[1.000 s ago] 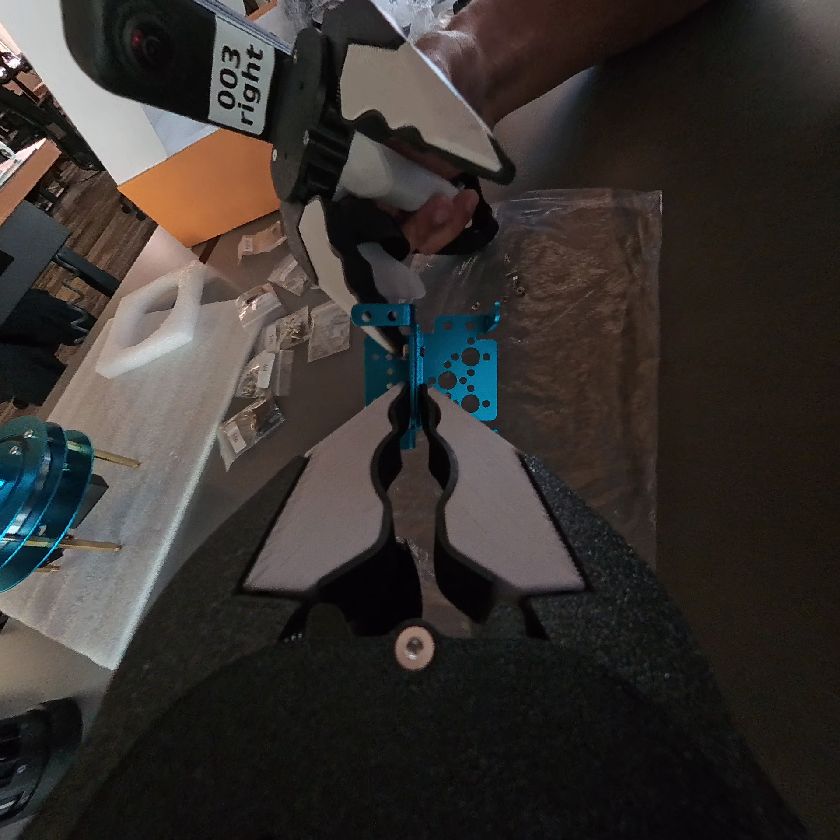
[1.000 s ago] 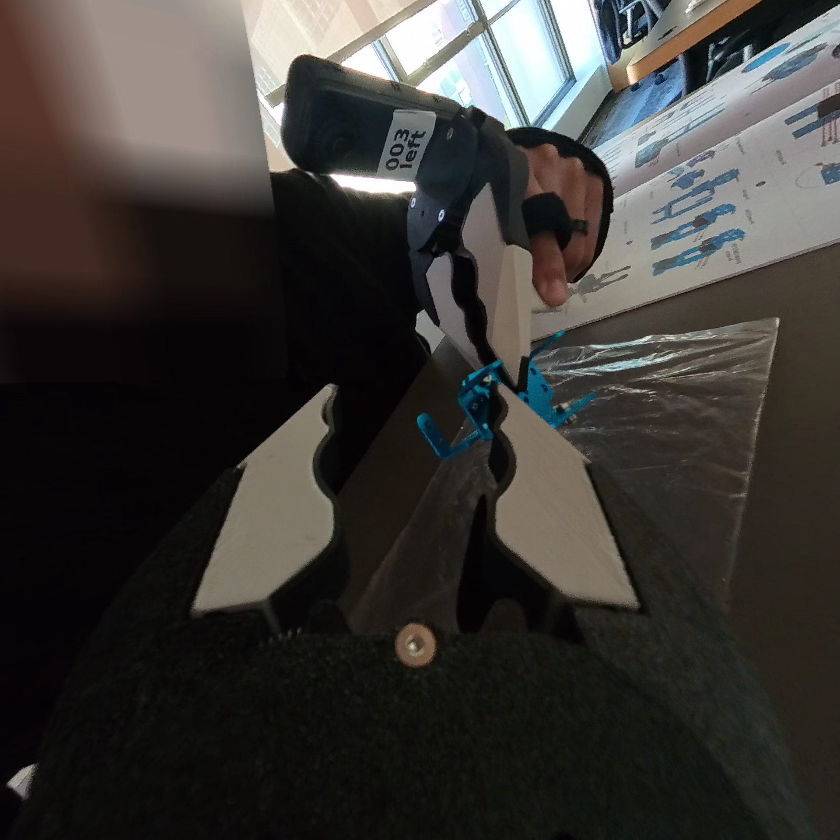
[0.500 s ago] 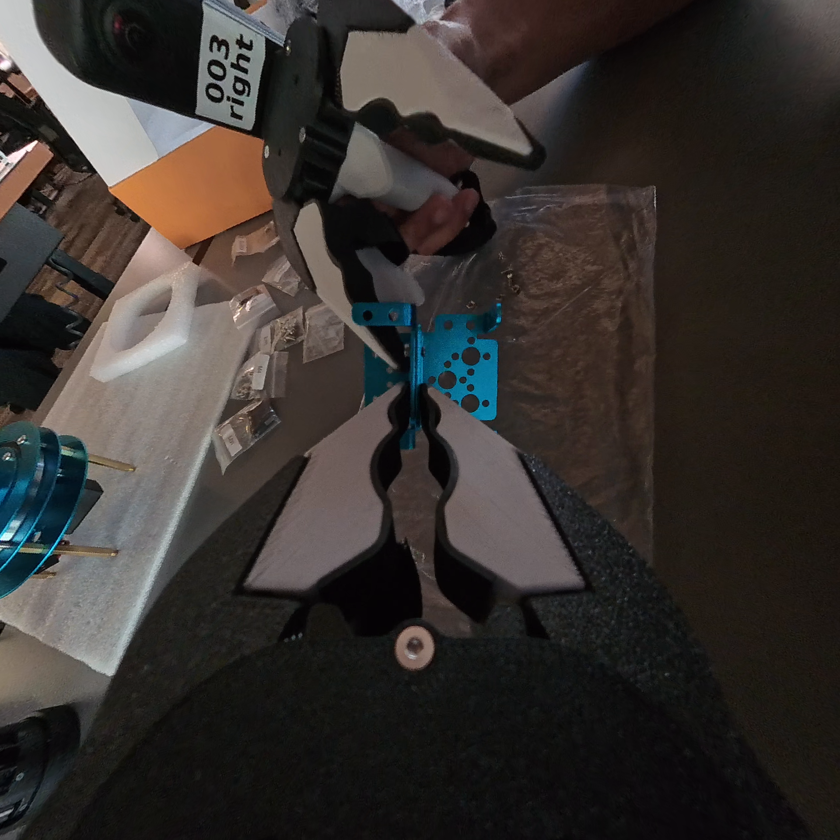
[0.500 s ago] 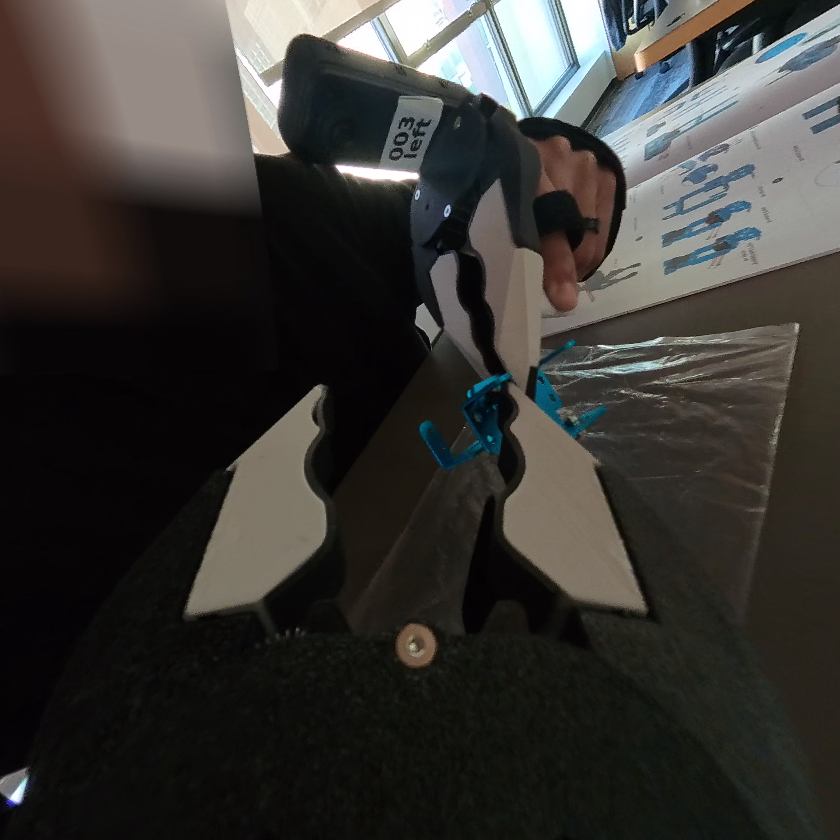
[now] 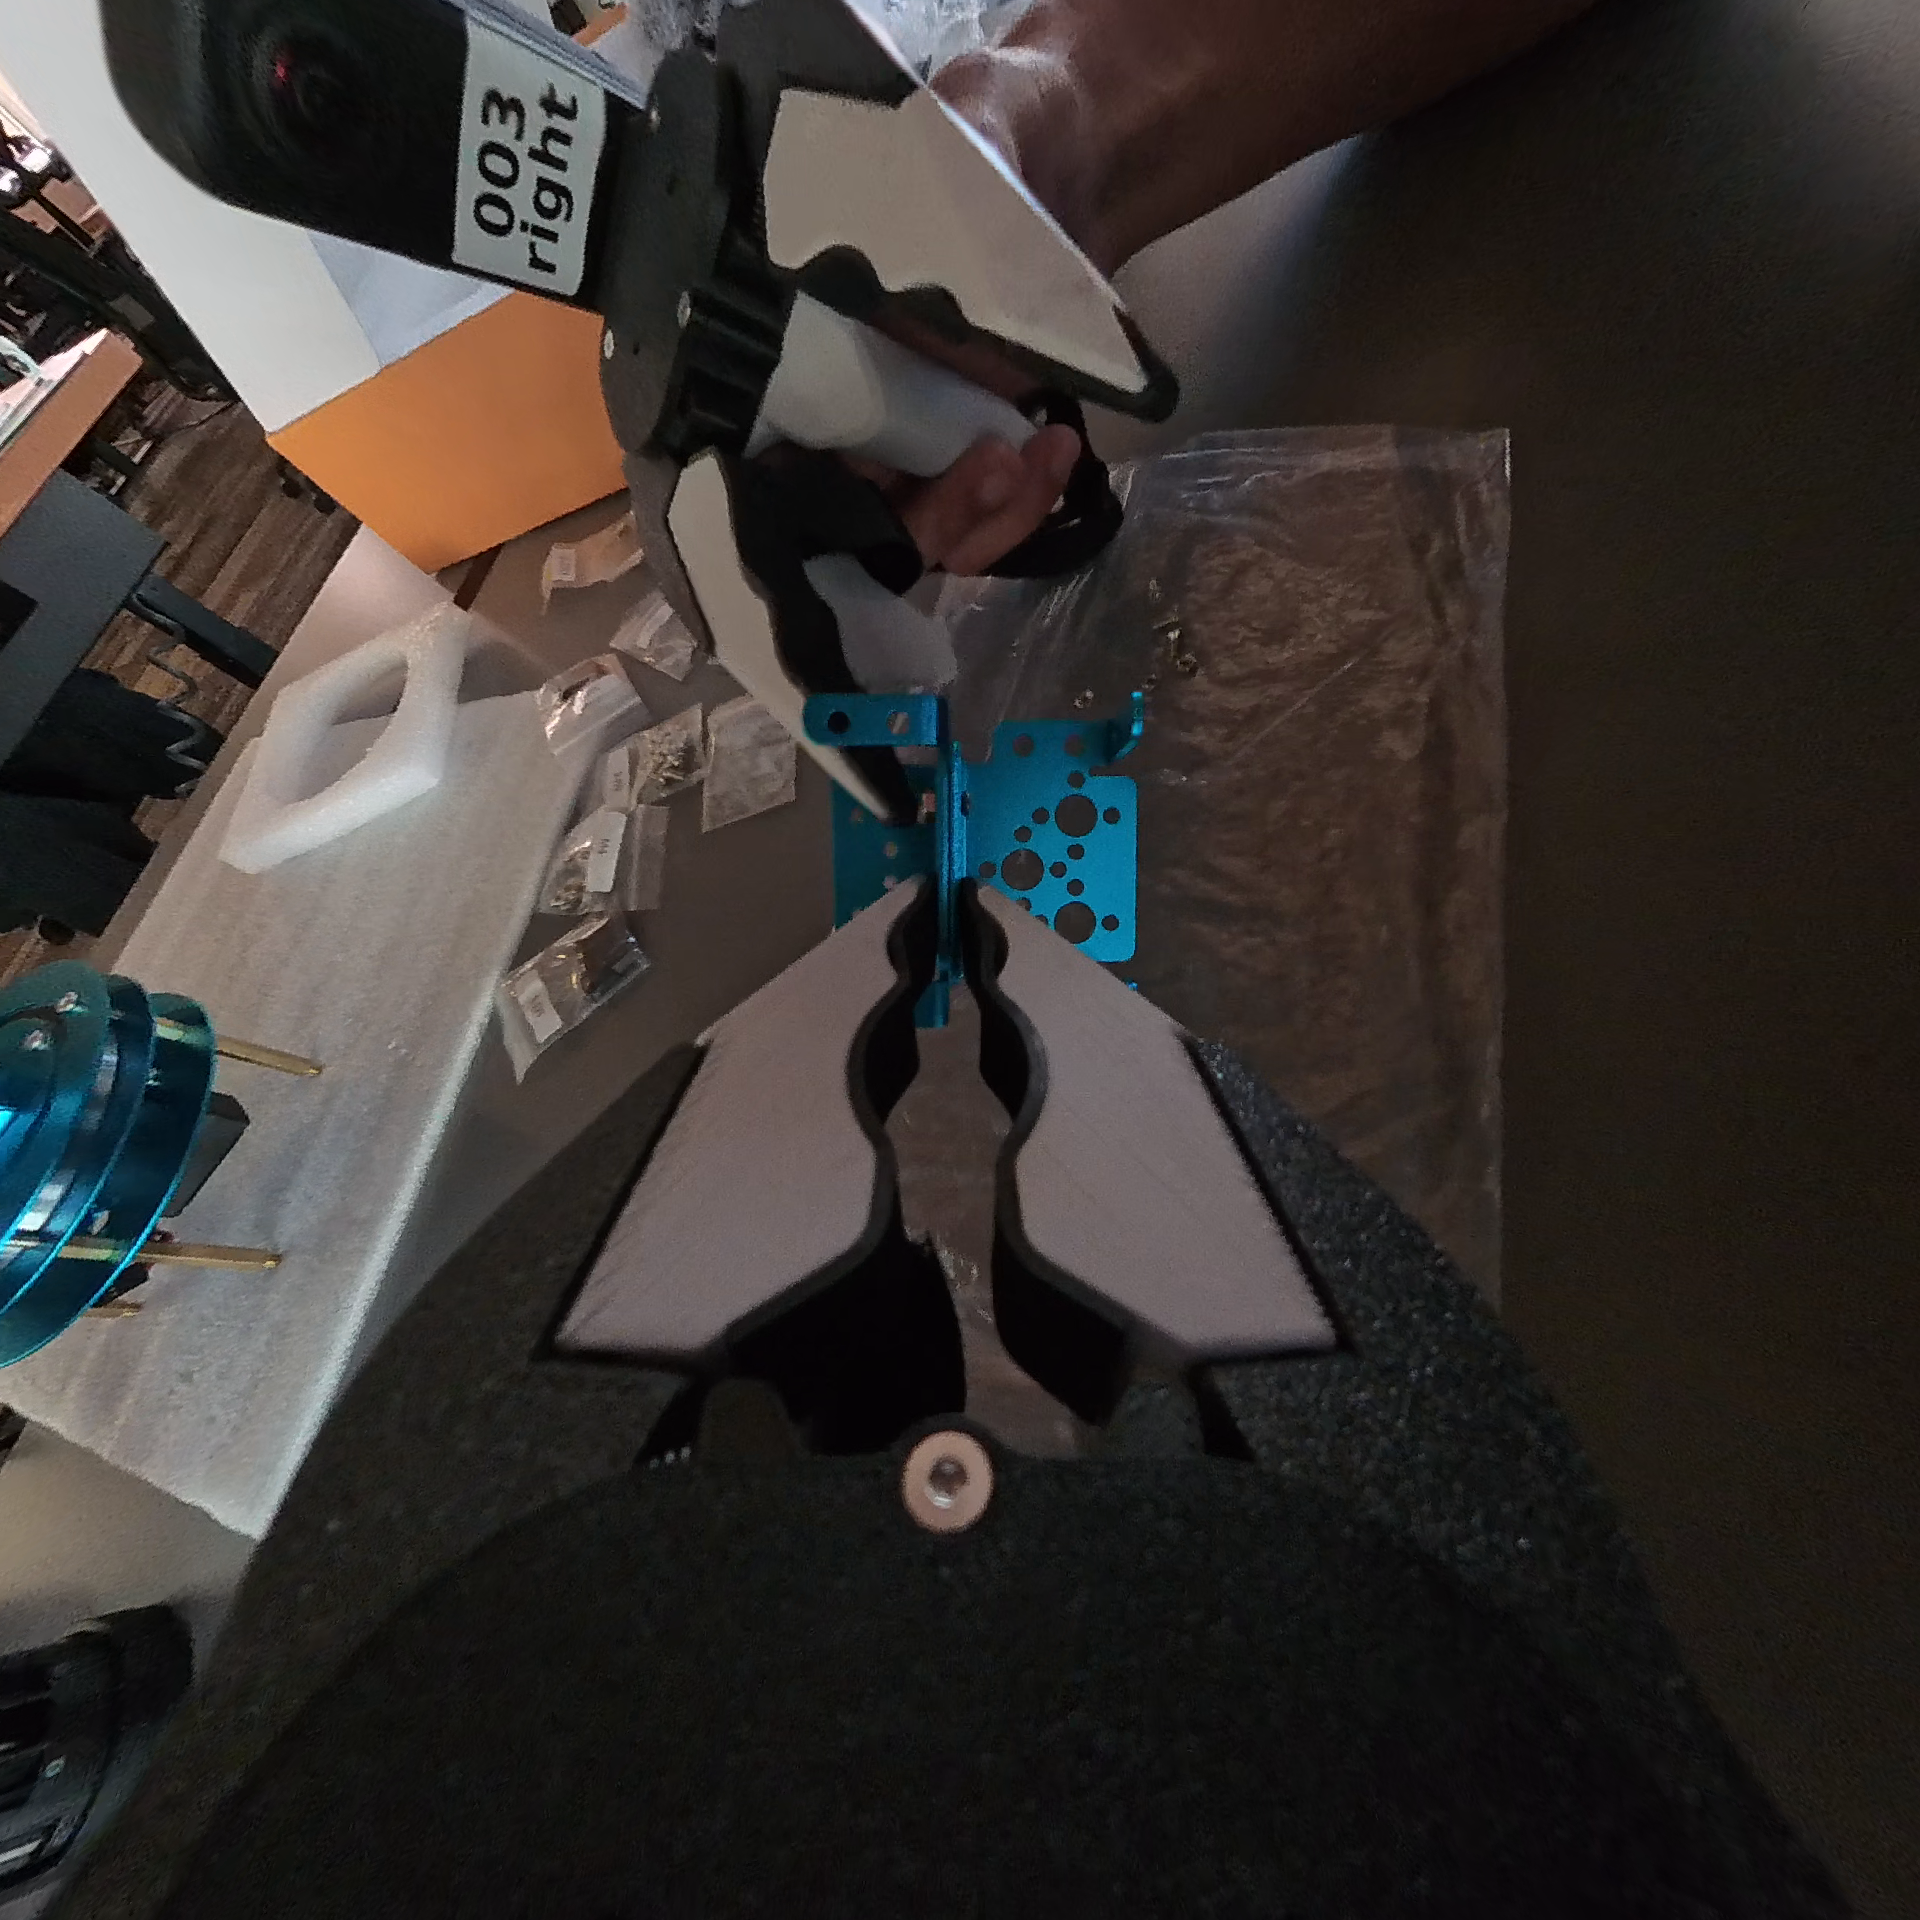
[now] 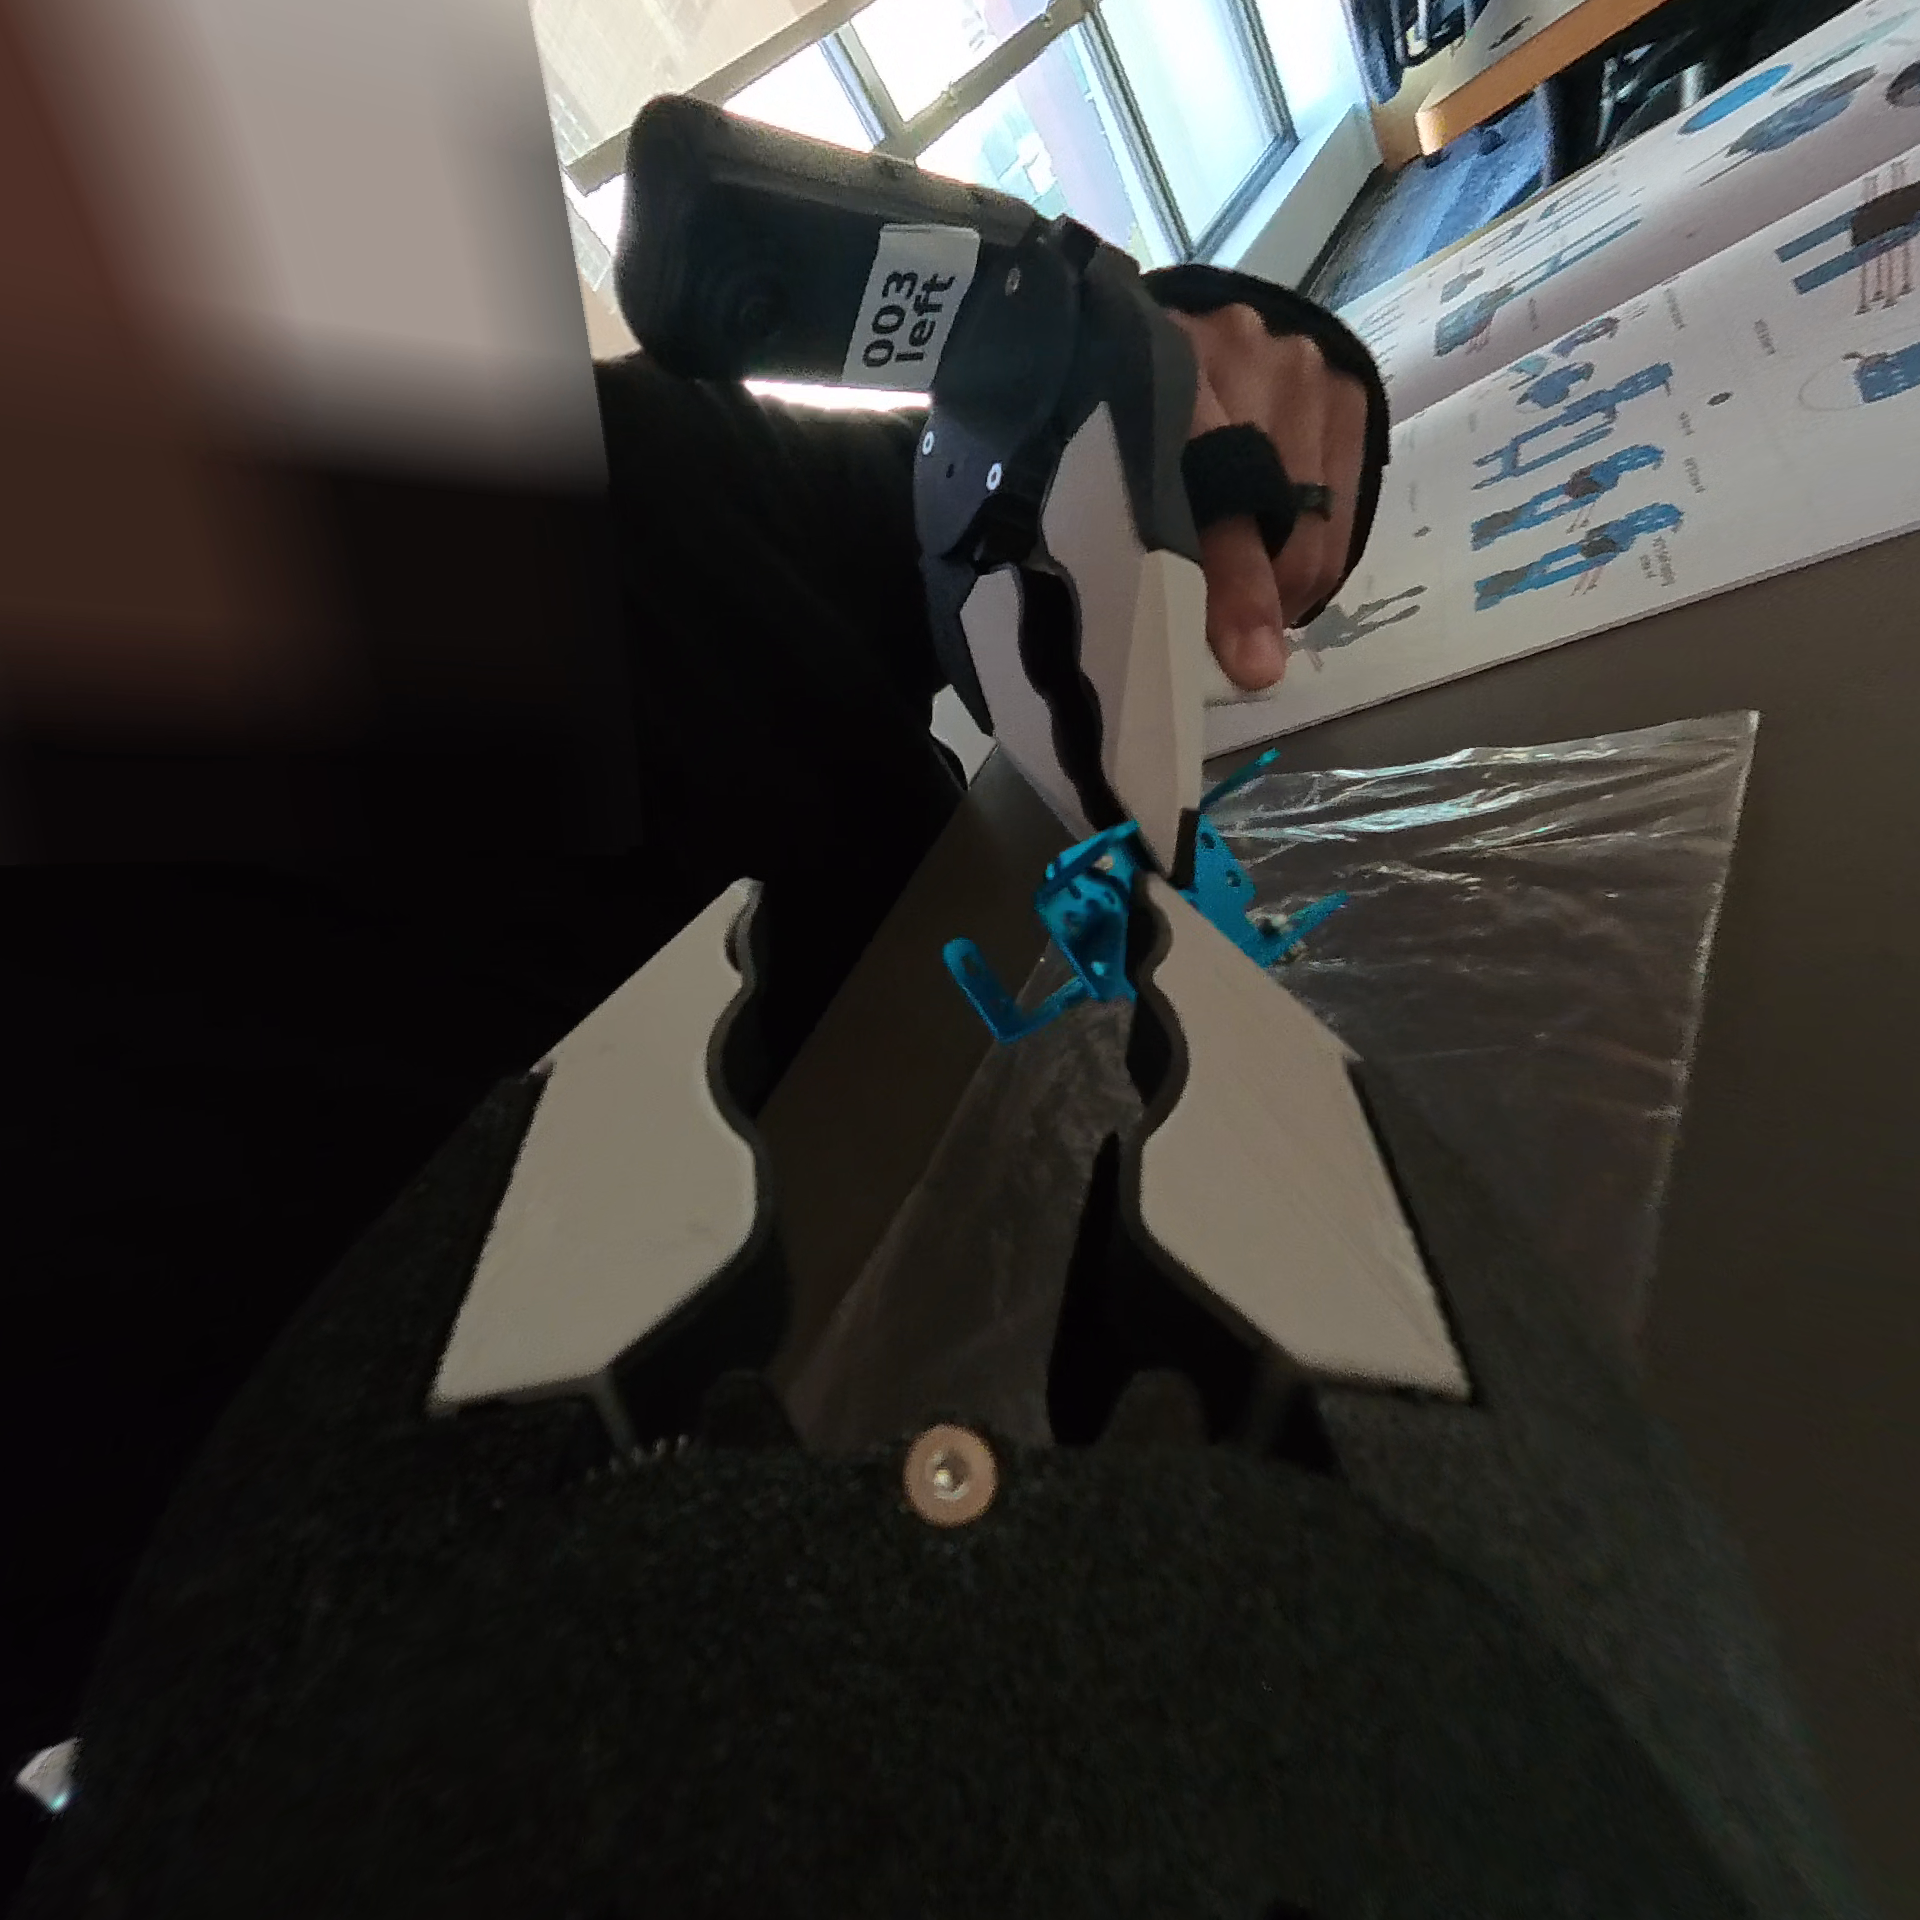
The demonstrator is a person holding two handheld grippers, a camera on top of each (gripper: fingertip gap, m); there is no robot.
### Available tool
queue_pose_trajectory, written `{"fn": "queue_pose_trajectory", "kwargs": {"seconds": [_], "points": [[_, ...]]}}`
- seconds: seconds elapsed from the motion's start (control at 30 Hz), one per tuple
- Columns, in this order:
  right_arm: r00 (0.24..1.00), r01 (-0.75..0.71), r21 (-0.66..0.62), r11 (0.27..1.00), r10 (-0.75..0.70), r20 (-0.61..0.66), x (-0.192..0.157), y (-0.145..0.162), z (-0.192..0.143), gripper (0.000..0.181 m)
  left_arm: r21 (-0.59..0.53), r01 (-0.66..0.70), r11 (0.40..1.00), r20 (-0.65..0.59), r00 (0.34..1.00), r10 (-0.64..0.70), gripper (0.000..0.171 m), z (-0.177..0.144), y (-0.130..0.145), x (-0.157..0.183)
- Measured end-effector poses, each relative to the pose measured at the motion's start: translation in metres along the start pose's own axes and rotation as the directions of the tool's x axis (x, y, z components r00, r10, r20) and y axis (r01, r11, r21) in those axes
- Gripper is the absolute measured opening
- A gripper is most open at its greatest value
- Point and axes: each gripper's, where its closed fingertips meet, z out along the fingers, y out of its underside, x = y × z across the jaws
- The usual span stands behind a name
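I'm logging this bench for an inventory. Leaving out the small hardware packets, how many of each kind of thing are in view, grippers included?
grippers: 2 (left gripper, right gripper)
blue metal bracket: 1
clear plastic bag: 1
white foam block: 1
blue disc stack: 1
Total: 6

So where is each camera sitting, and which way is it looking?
Left wrist view: sits on the left gripper, looking down at the table; its fingers are shut on the blue bracket. The right gripper and a hand show beyond.
Right wrist view: sits on the right gripper, low, looking across the table toward windows; its fingers are apart. The left gripper and a hand show.
Both see the bracket and the plastic bag.
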Motion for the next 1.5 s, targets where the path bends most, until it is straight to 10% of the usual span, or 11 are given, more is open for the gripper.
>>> {"fn": "queue_pose_trajectory", "kwargs": {"seconds": [1.5], "points": [[1.000, -0.025, -0.005, 1.000, 0.025, 0.017, -0.002, 0.000, 0.000, 0.066, -0.010, -0.031, 0.999, 0.012, 0.999, 0.032, 0.003, -0.001, 0.002, -0.001]]}}
